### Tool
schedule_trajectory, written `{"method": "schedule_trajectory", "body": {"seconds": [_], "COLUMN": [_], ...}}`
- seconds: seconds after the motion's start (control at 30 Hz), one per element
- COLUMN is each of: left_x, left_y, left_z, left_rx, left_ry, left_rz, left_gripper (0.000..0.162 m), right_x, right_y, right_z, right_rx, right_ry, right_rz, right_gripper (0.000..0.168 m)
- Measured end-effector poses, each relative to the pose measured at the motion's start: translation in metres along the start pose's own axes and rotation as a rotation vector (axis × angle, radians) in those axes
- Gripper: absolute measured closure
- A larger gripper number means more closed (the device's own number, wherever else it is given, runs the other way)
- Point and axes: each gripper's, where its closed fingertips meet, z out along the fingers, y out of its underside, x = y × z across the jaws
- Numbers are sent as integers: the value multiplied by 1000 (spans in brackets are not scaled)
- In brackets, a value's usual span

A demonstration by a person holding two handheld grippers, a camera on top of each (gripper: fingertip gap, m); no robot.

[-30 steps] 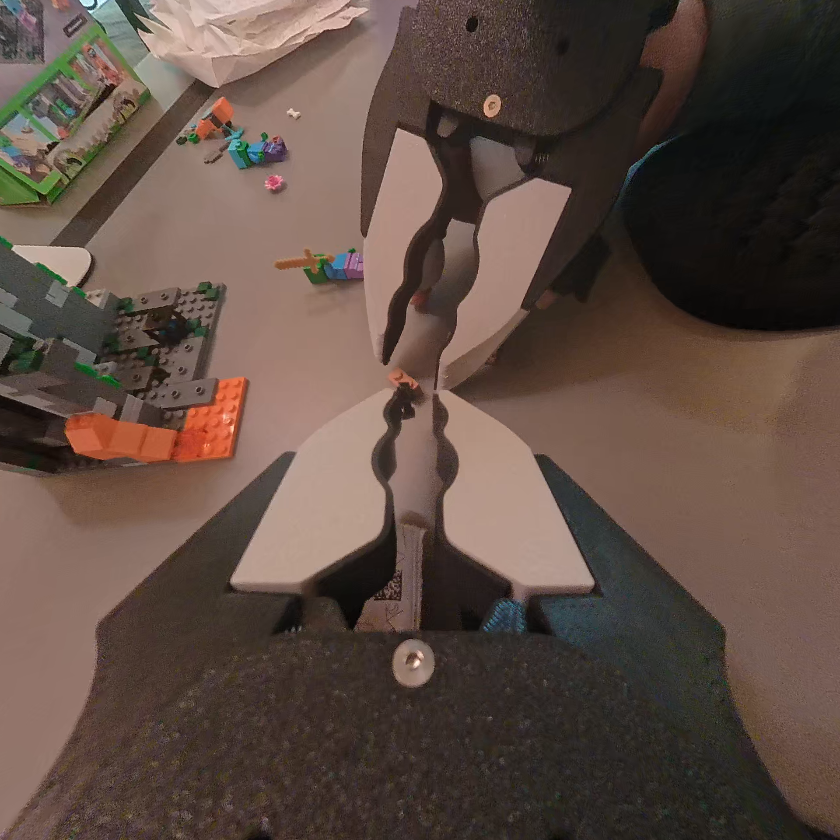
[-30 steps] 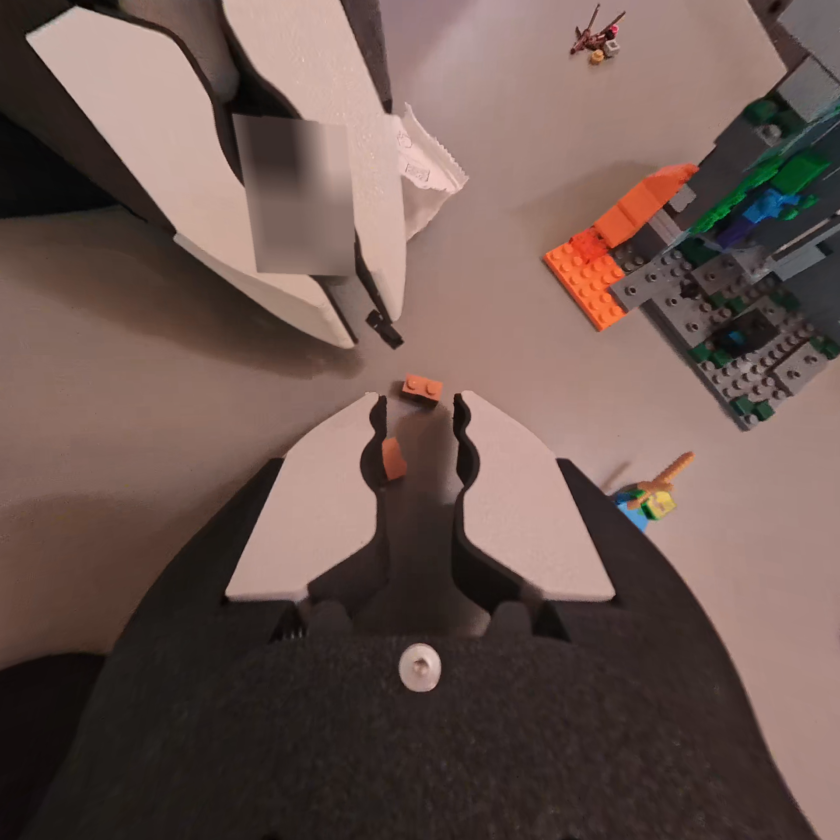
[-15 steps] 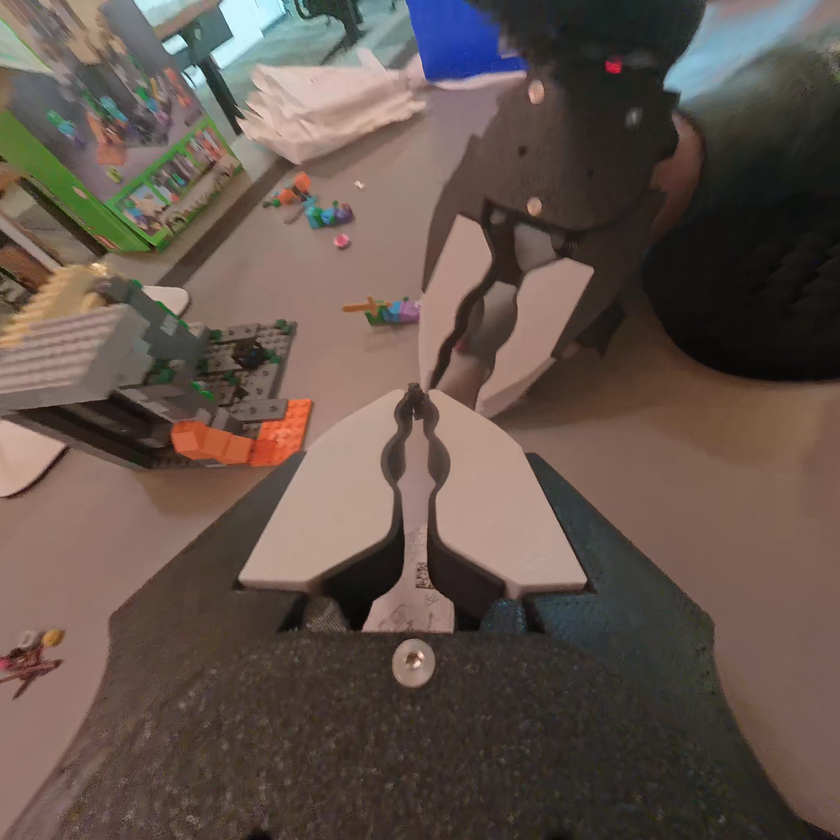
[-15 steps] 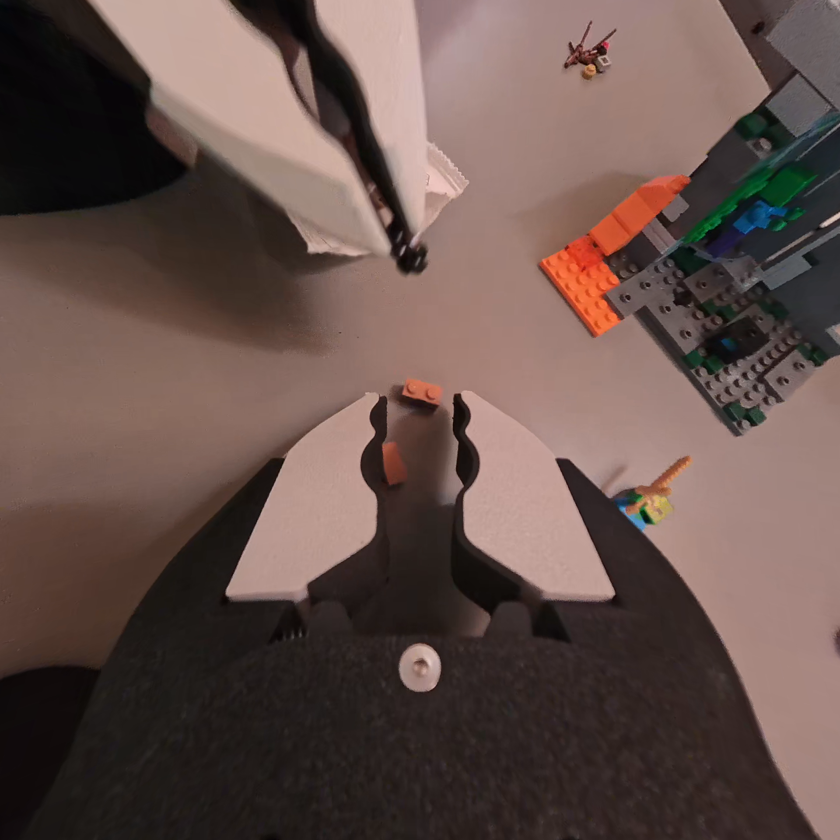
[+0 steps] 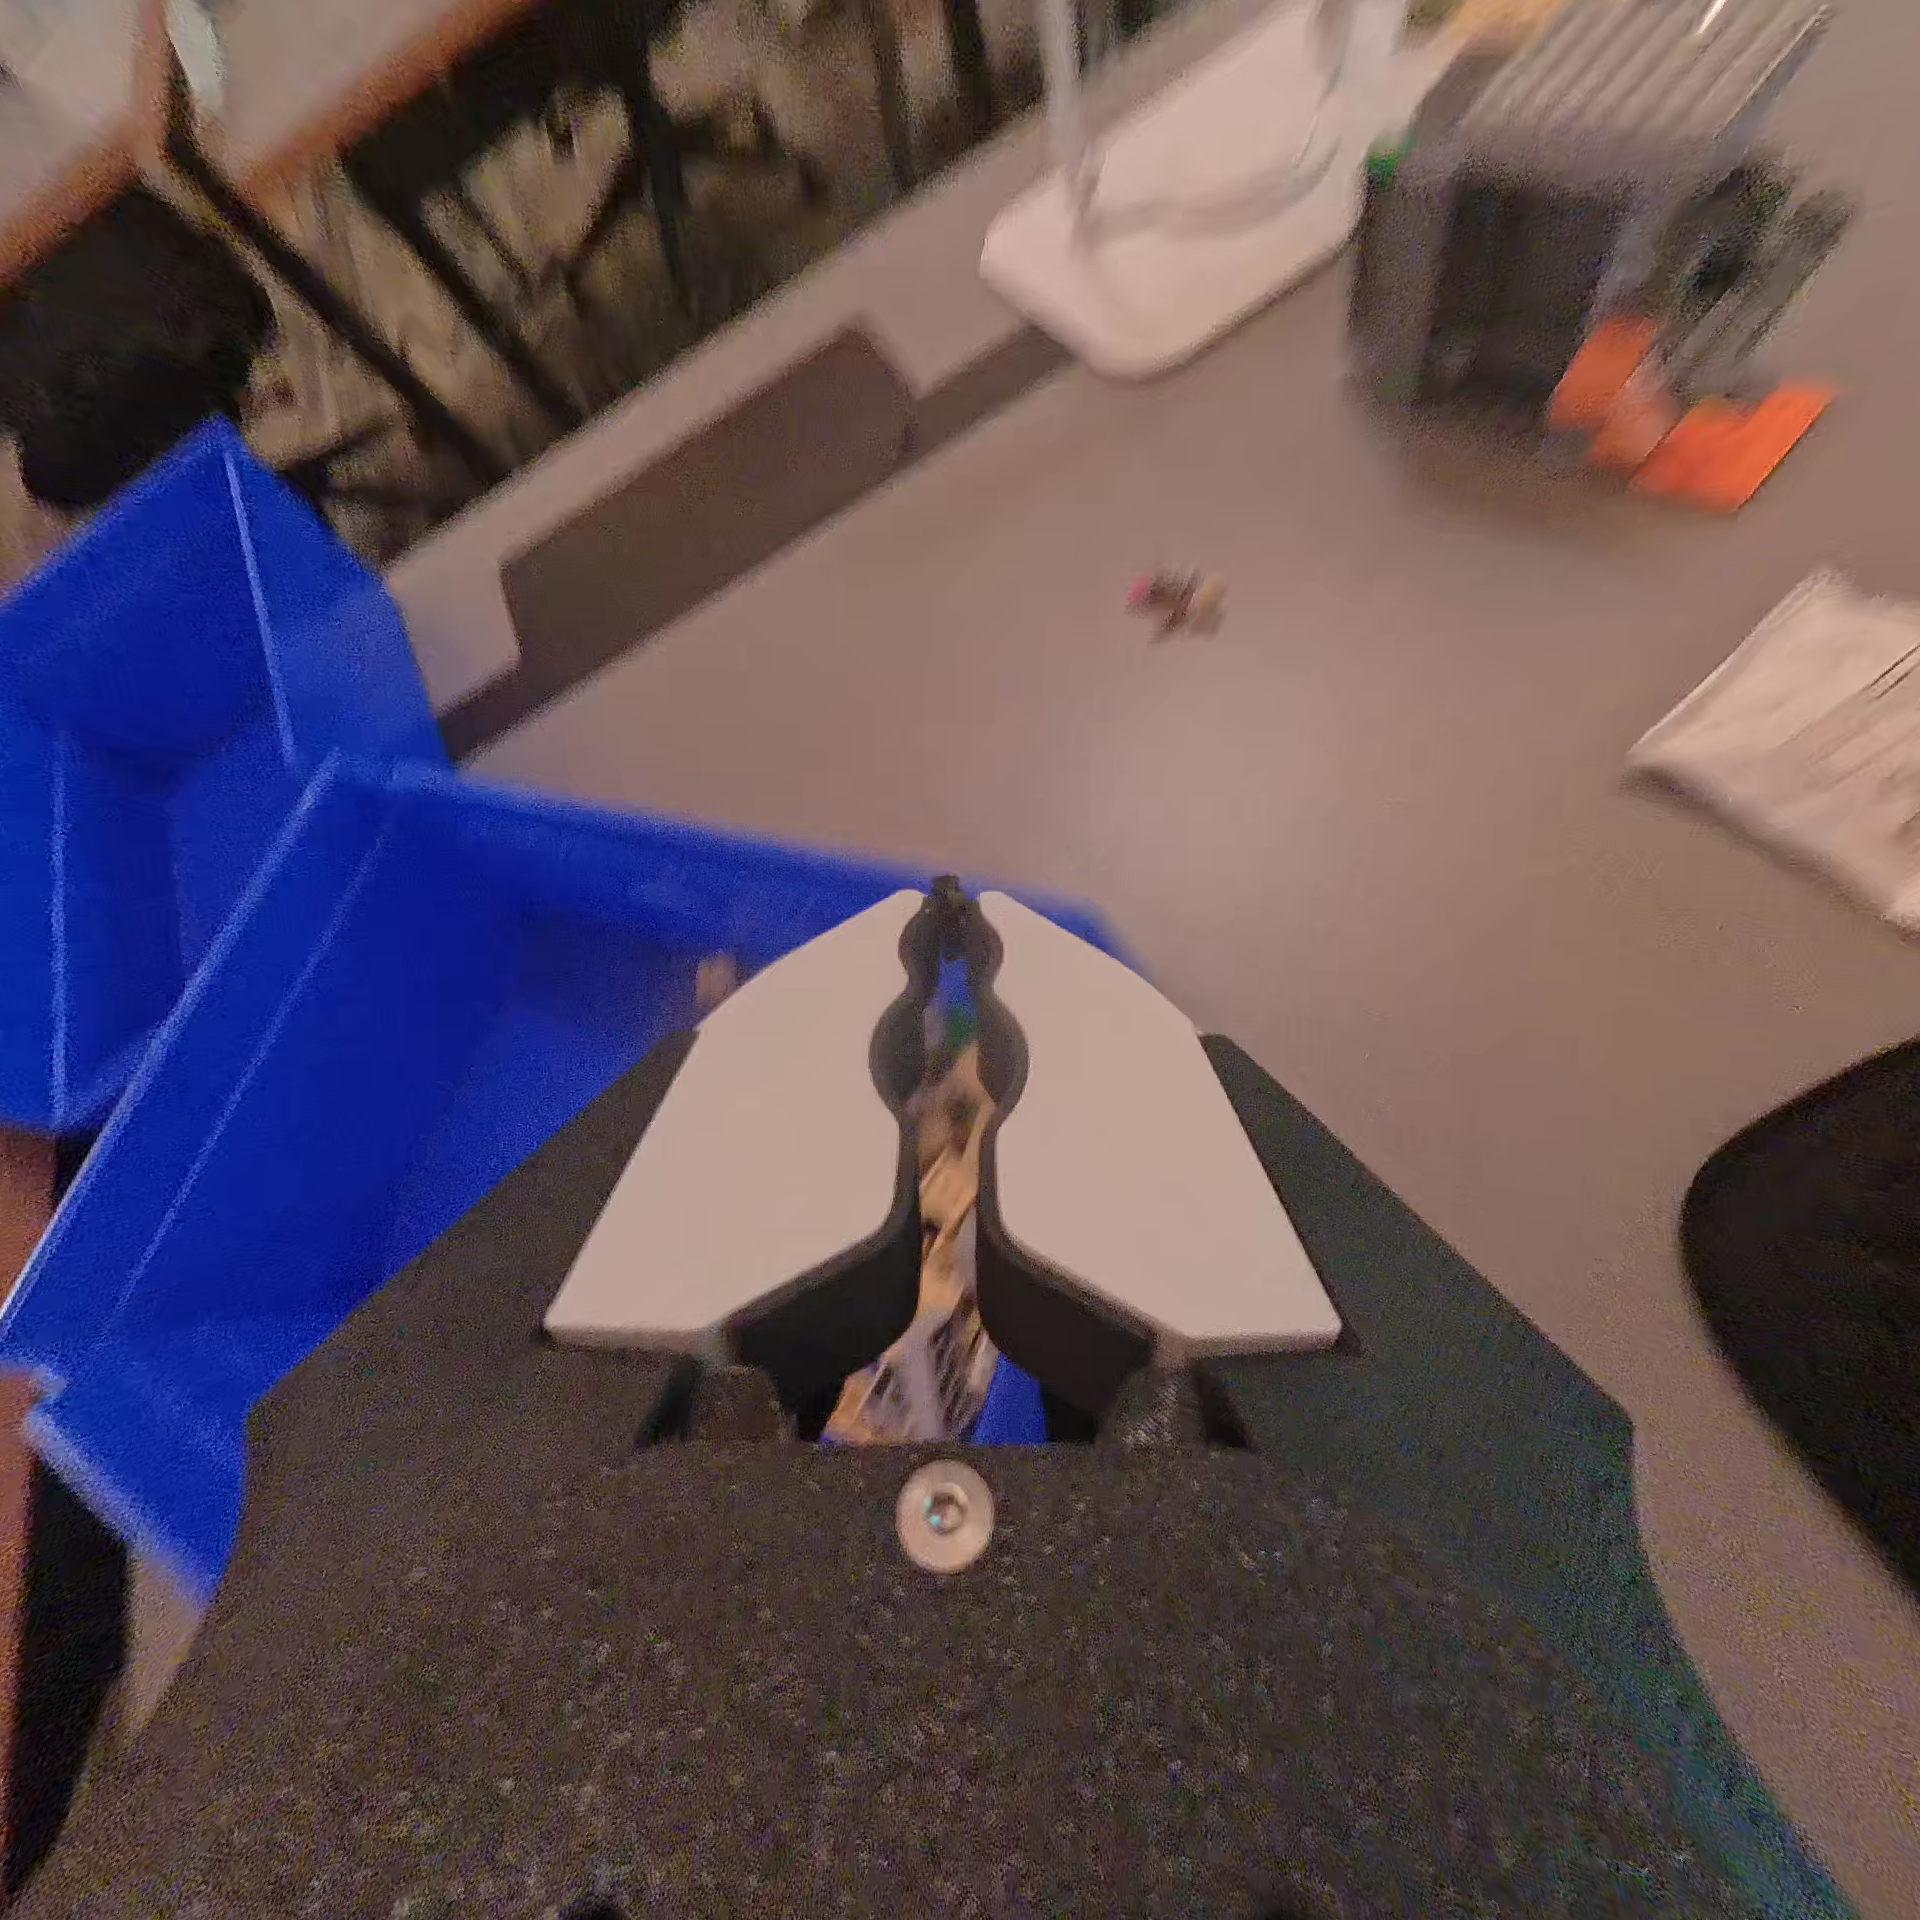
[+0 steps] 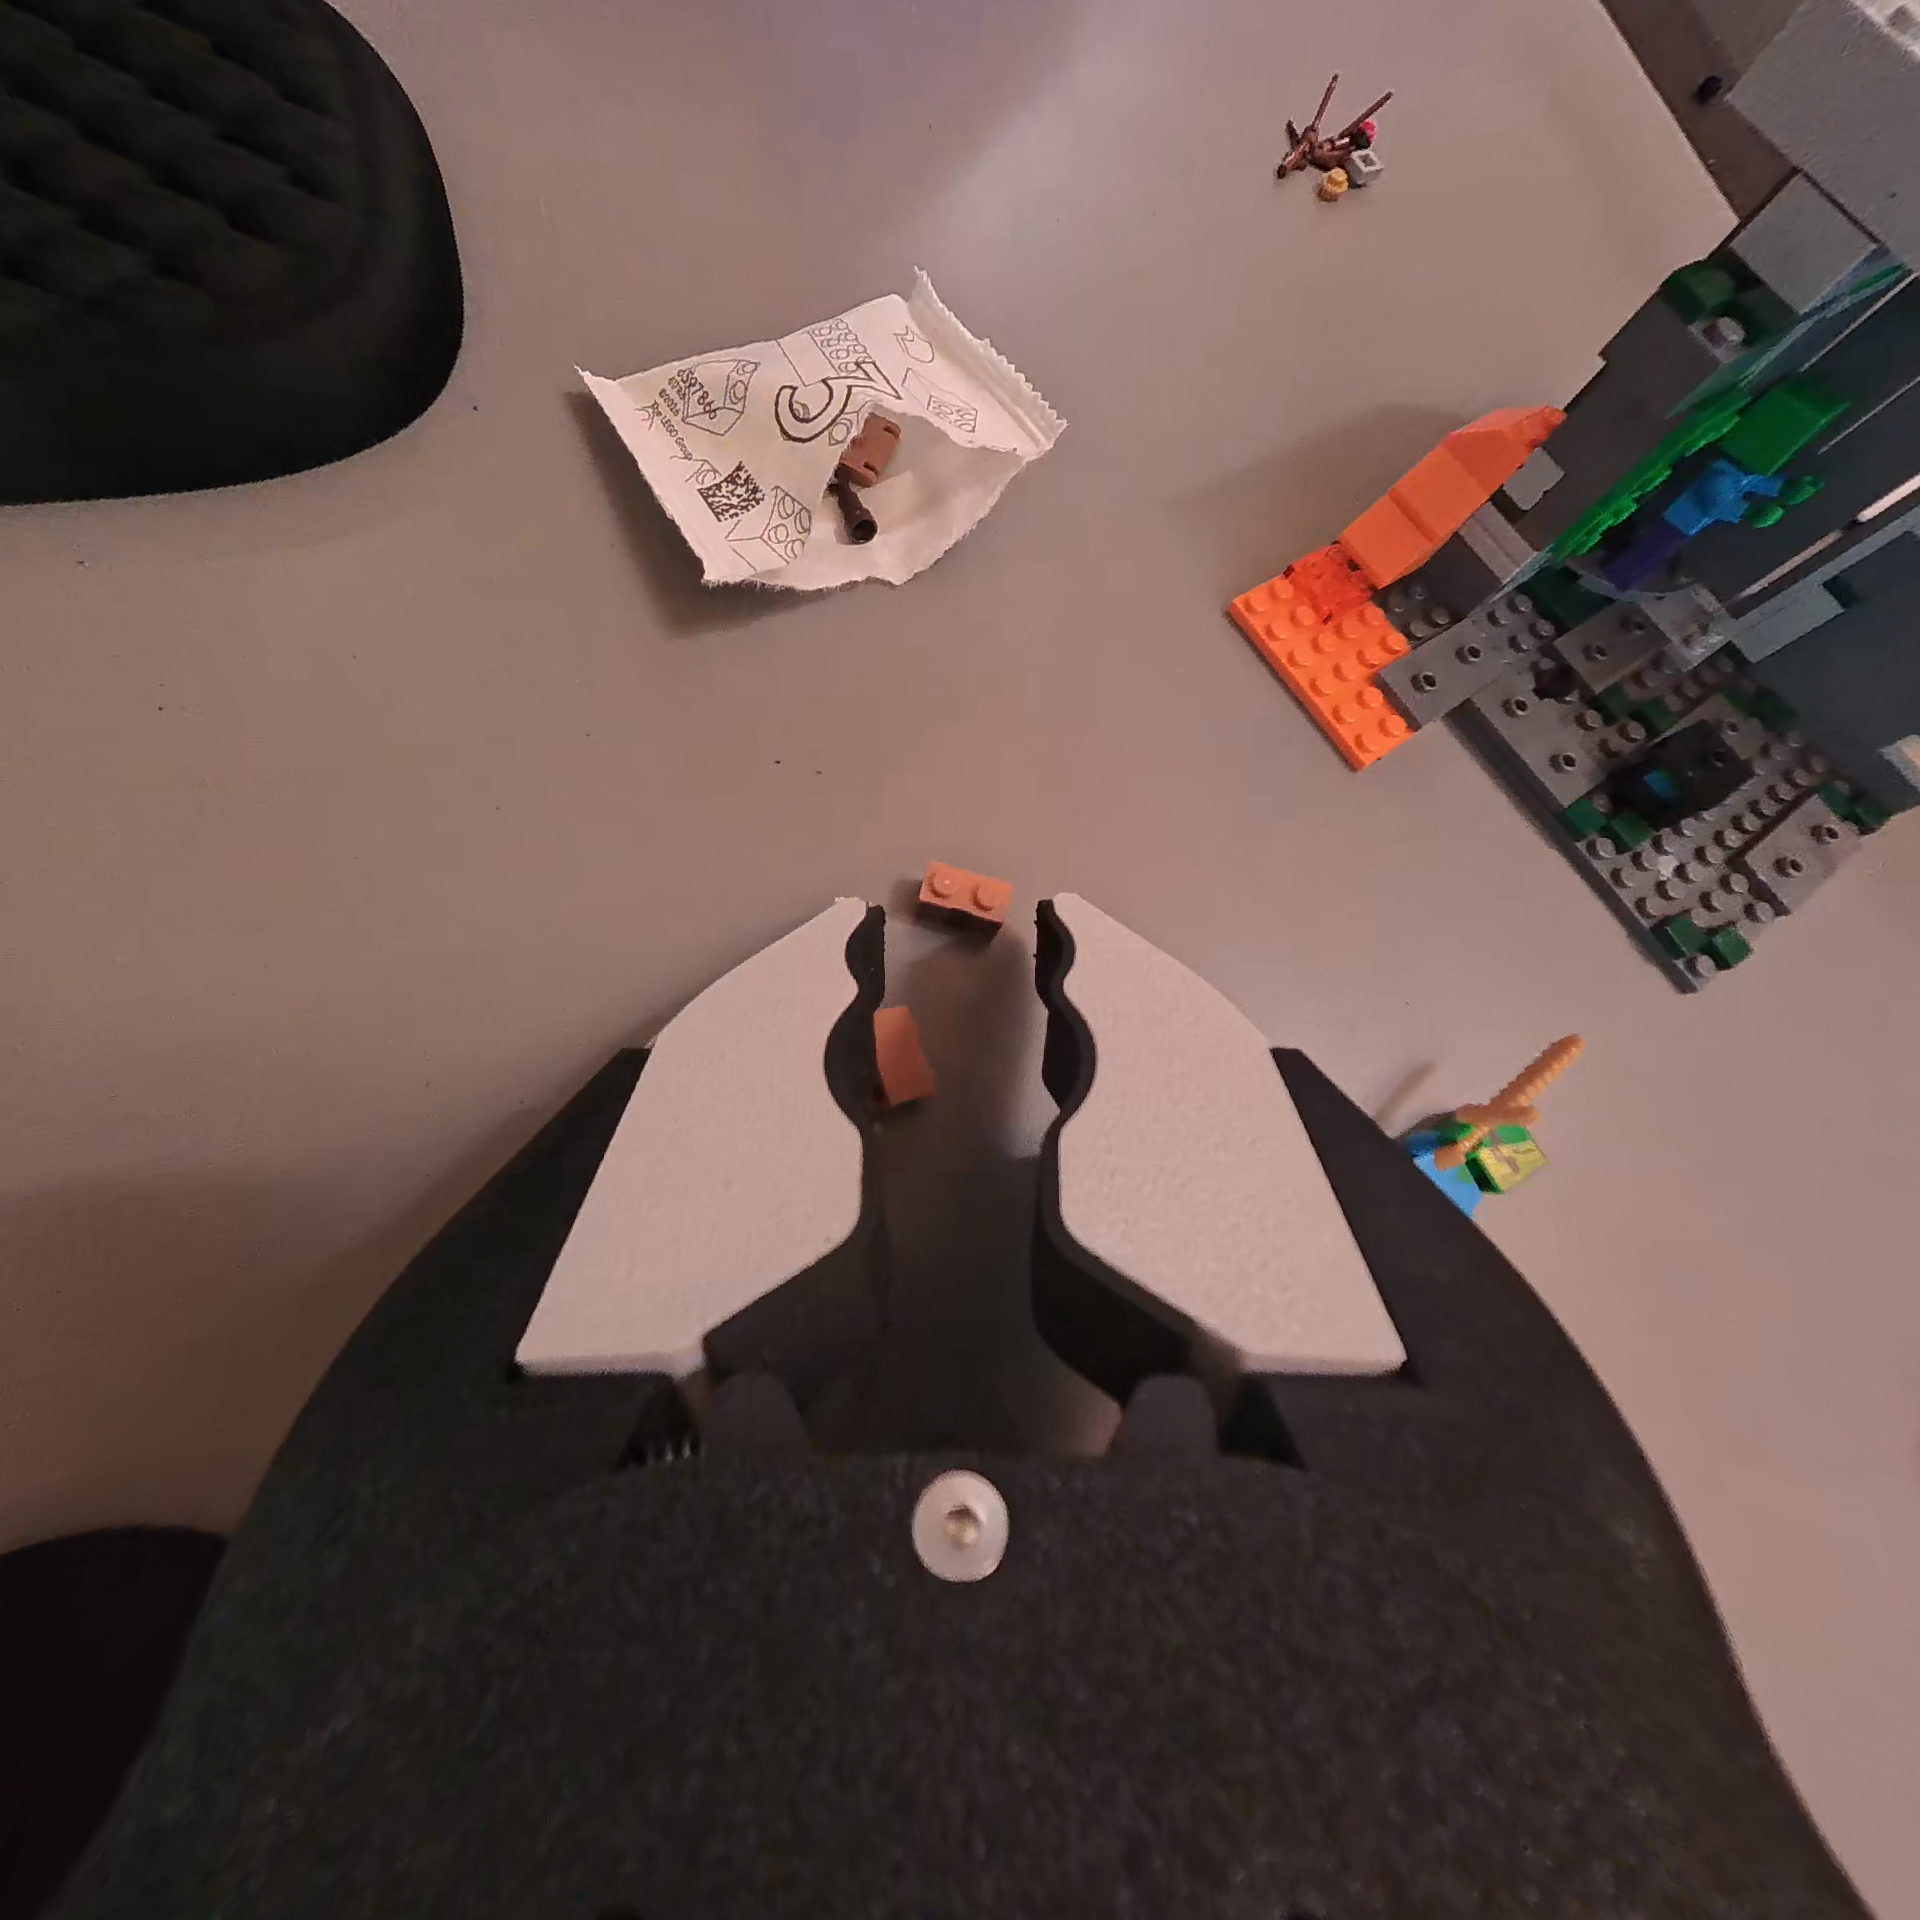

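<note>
While my left gripper is pinching a tiny black piece at its tips above the blue bin, my right gripper is hanging spread over a tan two-stud brick on the grey table. Both bits are looking light, stiff and slippery, so I judge the brick's long sides the best hold.

Office-like room: grey table, blue bins.
</note>
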Motion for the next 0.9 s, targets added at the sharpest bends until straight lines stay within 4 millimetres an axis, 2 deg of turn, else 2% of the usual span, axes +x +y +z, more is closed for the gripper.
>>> {"method": "schedule_trajectory", "body": {"seconds": [0.07,0.13,0.17,0.23,0.33,0.53,0.73,0.9], "left_x": [-13,-14,-12,-6,8,17,16,19], "left_y": [36,63,74,83,76,40,14,3], "left_z": [-2,-1,0,6,15,28,25,19], "left_rx": [-162,-267,-311,-343,-310,-199,-84,-35], "left_ry": [34,93,126,168,217,225,189,165], "left_rz": [28,86,104,143,200,280,291,282], "left_gripper": [158,158,158,158,152,140,137,138], "right_x": [0,0,0,0,0,1,1,1], "right_y": [0,0,0,0,0,1,1,1], "right_z": [0,0,0,0,0,-2,-3,-3], "right_rx": [2,4,4,7,10,13,14,12], "right_ry": [0,0,0,0,1,7,12,15], "right_rz": [2,5,6,5,3,1,-5,0], "right_gripper": [140,140,140,141,141,142,143,143]}}
